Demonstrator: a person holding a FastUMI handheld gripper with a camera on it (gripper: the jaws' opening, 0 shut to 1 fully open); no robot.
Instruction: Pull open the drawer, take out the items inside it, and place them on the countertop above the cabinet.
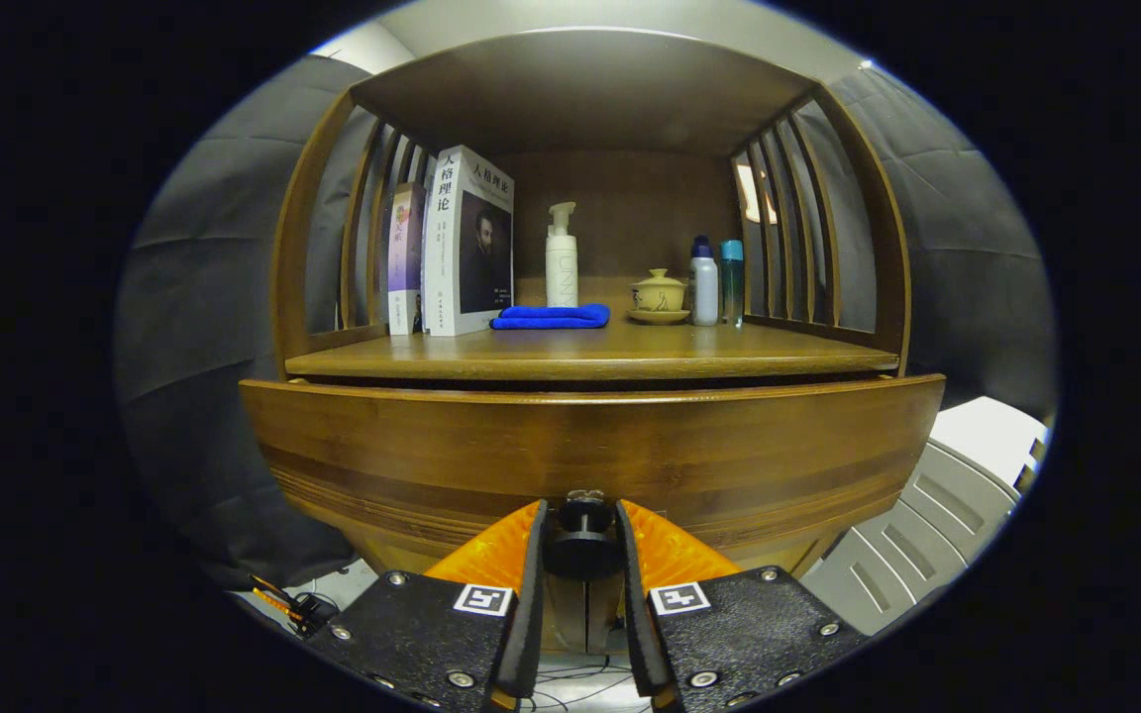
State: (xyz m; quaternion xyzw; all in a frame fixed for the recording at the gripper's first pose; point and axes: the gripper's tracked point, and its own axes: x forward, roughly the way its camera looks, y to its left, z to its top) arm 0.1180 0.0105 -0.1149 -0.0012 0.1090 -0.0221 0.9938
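Gripper (582, 540) fingers clamped on drawer knob (583, 540) — drawer front (590, 451) directly ahead, blocking path. Countertop (590, 356) above: front strip bare, open to approach. Rear row occupied — books (452, 243), blue cloth (551, 317), pump bottle (561, 257), lidded cup (659, 295), two bottles (716, 280). Slatted sides (793, 228) and top board (585, 89) close in bay.

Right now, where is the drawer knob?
In the gripper view, the knob sits low on the middle of the drawer front, gripped between the gripper's two fingers, below the countertop.
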